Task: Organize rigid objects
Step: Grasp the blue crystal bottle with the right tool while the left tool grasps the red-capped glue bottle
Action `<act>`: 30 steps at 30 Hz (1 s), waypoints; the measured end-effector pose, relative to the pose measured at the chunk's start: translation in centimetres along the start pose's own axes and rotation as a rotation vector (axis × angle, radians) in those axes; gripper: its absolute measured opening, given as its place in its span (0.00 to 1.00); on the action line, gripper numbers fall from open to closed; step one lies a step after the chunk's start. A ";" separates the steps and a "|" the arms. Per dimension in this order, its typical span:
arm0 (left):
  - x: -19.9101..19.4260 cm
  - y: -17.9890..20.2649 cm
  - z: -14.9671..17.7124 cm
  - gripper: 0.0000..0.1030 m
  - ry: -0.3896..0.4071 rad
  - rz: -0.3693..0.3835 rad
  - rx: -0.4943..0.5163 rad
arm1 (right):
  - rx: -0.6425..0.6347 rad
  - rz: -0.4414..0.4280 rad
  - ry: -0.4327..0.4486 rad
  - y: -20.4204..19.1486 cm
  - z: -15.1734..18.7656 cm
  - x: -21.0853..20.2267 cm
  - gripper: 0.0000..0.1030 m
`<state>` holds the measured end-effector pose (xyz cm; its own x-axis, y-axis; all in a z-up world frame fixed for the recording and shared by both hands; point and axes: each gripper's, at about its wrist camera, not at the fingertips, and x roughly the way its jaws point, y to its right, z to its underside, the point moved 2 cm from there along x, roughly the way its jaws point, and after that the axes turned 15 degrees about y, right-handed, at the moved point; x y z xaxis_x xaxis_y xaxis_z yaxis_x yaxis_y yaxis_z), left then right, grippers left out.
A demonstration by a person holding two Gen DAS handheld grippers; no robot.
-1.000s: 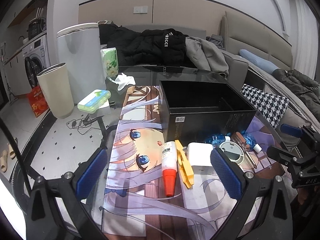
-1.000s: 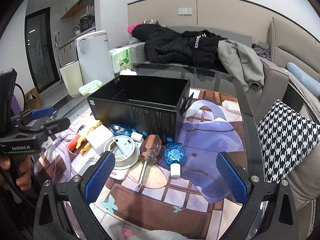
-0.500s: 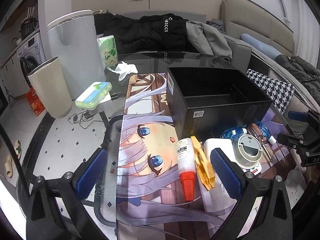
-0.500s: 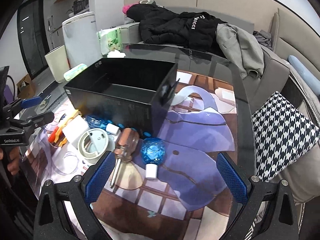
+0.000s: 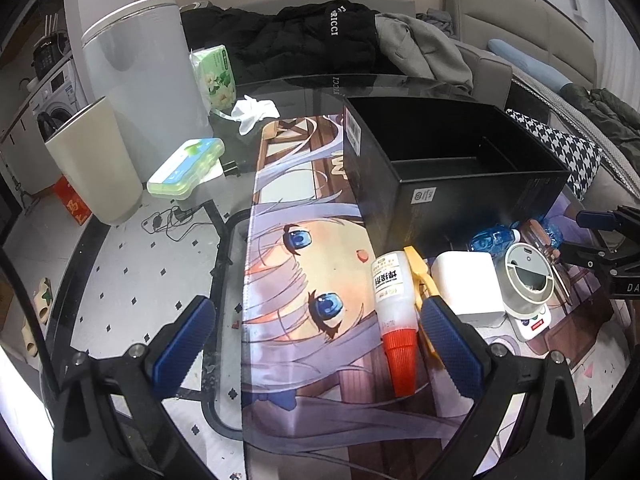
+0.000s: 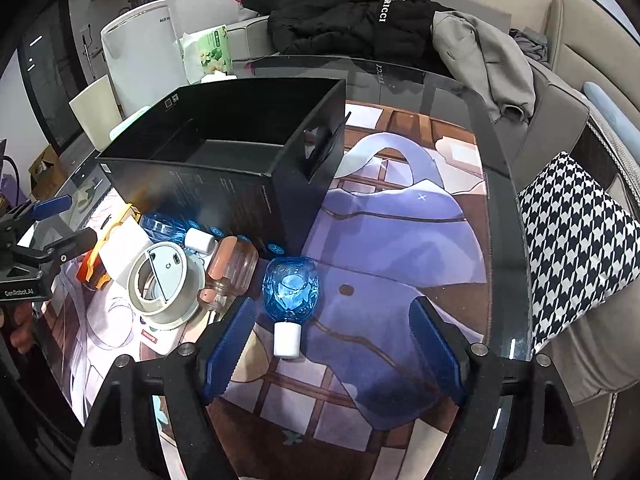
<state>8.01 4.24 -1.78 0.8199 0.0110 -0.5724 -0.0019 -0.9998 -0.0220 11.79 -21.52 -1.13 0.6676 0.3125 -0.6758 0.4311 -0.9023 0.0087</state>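
An empty black box (image 5: 452, 160) (image 6: 224, 152) stands on the printed mat. In front of it lie a glue bottle with a red cap (image 5: 394, 304), a yellow clip (image 5: 418, 276), a white block (image 5: 468, 280), a round white device (image 5: 528, 276) (image 6: 166, 280), a brown-handled screwdriver (image 6: 234, 264) and two blue bottles (image 6: 291, 292) (image 5: 494, 237). My left gripper (image 5: 316, 340) is open above the mat, left of the glue bottle. My right gripper (image 6: 332, 340) is open, its left finger beside the white-capped blue bottle.
The glass table (image 6: 500, 184) carries a tissue pack (image 5: 214, 76), a crumpled tissue (image 5: 256, 110) and a green case (image 5: 186, 164). Jackets (image 6: 360, 16) and a checked cushion (image 6: 576, 240) lie on the sofa beyond. A white bin (image 5: 96, 168) stands on the floor at left.
Both grippers have lowered and moved forward over the table; the objects look larger and nearer. The right gripper has closed in on the white-capped blue bottle. Nothing was picked up.
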 end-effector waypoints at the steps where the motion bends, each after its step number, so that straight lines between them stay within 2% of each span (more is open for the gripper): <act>1: 0.3 -0.1 0.0 0.99 -0.012 0.003 -0.005 | -0.002 -0.003 -0.006 0.0 0.0 0.2 0.76; 5: 0.9 -0.1 0.2 0.98 -0.033 0.019 -0.016 | -0.017 0.002 -0.020 -0.3 0.2 0.9 0.73; 10: 1.2 0.6 0.3 0.90 -0.049 0.069 -0.018 | -0.023 -0.003 -0.017 -0.6 0.0 1.1 0.68; 13: 1.3 0.8 0.3 0.81 -0.052 0.097 -0.028 | -0.025 -0.007 -0.013 -1.0 0.0 1.0 0.64; 16: 1.5 0.8 0.4 0.66 -0.066 0.119 -0.046 | -0.020 -0.008 -0.009 -1.0 0.0 1.0 0.62; 17: 1.7 0.9 0.6 0.57 -0.080 0.126 -0.047 | -0.019 -0.009 -0.007 -1.0 0.0 0.9 0.61; 18: 1.6 1.1 0.6 0.53 -0.069 0.110 -0.028 | -0.020 -0.010 -0.006 -1.1 0.1 0.9 0.60; 20: 1.6 1.5 0.7 0.51 -0.066 0.099 0.002 | -0.022 -0.011 0.000 -1.3 0.1 0.8 0.57; 25: 1.7 1.2 0.6 0.41 -0.058 0.090 -0.009 | -0.025 -0.015 0.010 -1.6 0.2 0.7 0.51; 30: 1.5 1.0 0.6 0.19 -0.049 0.088 -0.015 | -0.014 -0.014 0.019 -1.5 0.4 0.5 0.47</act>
<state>8.92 3.27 -3.19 0.7881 -0.0762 -0.6109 -0.0639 -0.9971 0.0420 11.22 -20.13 -1.74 0.6728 0.3308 -0.6617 0.4490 -0.8935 0.0099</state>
